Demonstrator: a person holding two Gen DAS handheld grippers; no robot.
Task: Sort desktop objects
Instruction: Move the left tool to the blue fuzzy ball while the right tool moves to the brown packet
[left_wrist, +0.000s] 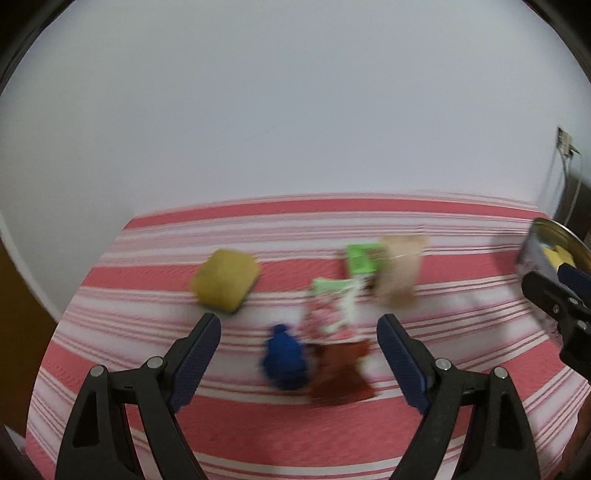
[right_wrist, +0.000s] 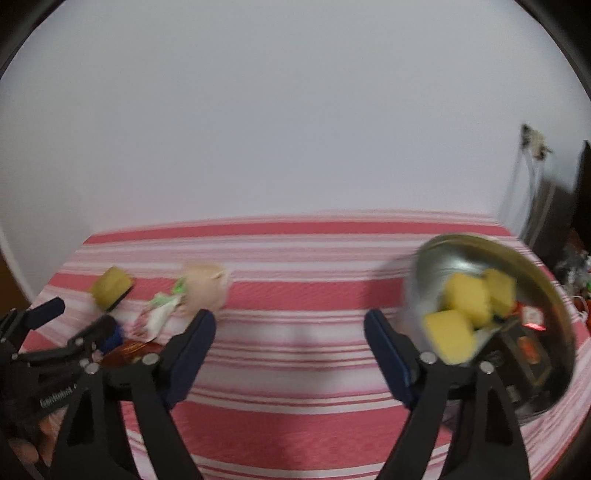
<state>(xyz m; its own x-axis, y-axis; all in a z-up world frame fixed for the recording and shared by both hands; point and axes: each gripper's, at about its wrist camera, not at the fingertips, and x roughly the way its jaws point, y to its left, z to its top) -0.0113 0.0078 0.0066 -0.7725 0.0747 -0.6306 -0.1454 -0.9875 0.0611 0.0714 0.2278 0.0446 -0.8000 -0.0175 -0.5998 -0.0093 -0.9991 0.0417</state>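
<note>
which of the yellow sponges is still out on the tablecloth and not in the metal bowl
The lone yellow sponge at the cloth's left; the other three sit inside the metal bowl.

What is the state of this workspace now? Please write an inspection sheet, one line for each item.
Surface: striped cloth, pink and white.
Job's things: metal bowl holding yellow sponges and dark packets; loose sponge, blue object, snack packets, beige item on the cloth.
Clutter: nothing seen.
Grippers: left gripper open, empty; right gripper open, empty.
Cables: white cable from the wall socket.
Surroundings: plain white wall.
</note>
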